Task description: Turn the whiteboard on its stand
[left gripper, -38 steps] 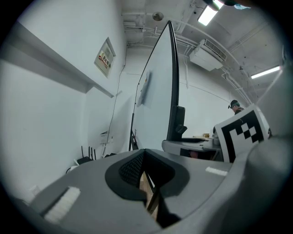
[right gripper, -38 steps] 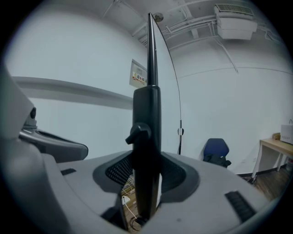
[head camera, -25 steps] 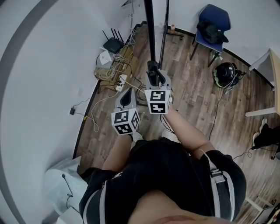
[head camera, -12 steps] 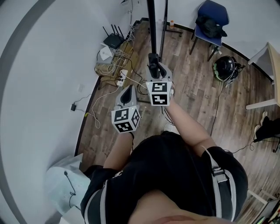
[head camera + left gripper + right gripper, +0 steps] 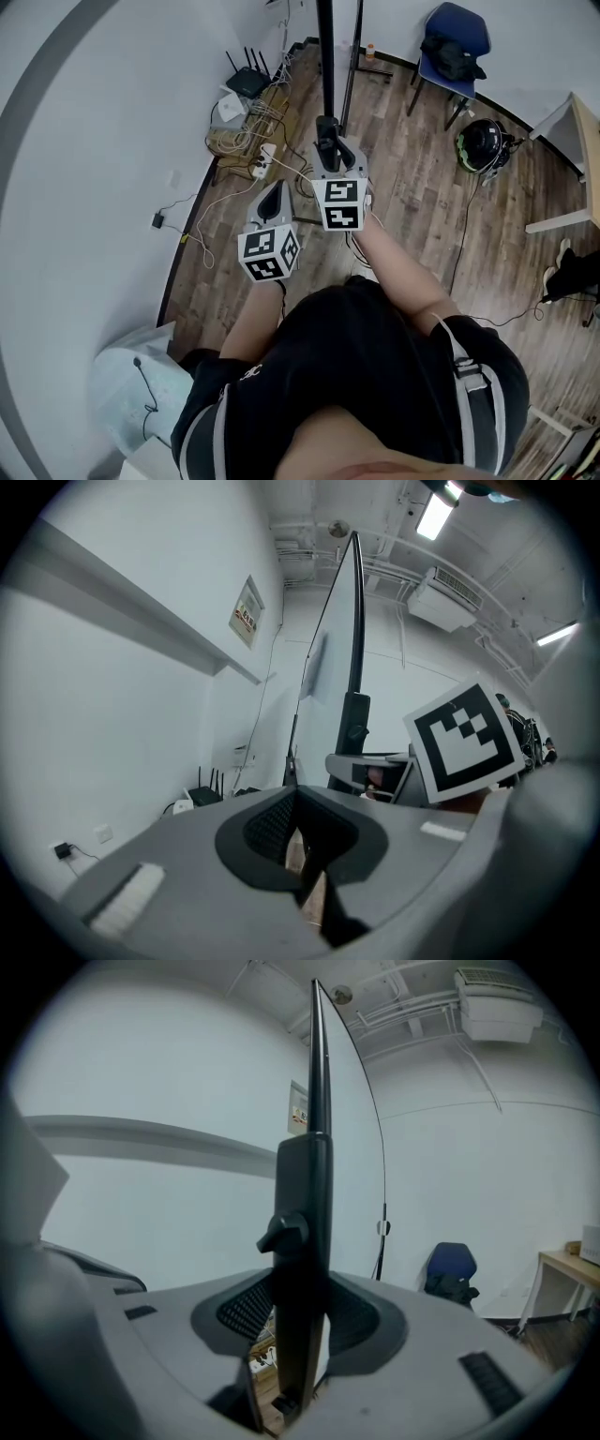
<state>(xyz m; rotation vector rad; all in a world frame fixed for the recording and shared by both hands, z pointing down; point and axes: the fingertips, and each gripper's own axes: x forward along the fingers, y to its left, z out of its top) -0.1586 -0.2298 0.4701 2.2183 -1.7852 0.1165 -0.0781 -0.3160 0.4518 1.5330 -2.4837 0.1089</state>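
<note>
A white-walled room with a wood-plank floor (image 5: pixel 422 216), seen from above the person's own head. The whiteboard (image 5: pixel 319 1072) stands edge-on just ahead of the person, close to the wall, rising as a thin dark line past the top of the head view. The right gripper (image 5: pixel 326 142) pinches the stand upright (image 5: pixel 302 1269) just below its black knob, one pad pressed to each side of the post. The left gripper (image 5: pixel 274 194) is held just beside it and a little lower, its jaws pressed together on nothing, pointing toward the same post.

Along the wall's foot lie a black router (image 5: pixel 246 82) and a white power strip (image 5: pixel 262 161) amid tangled cables. A blue chair (image 5: pixel 459 28) in the far corner carries a dark bag (image 5: pixel 453 56) on its seat. A black helmet (image 5: pixel 483 150) rests on the floor near it. At the person's left stands a white bag (image 5: pixel 131 389) (what it holds cannot be made out), with a thin dark cable draped over it.
</note>
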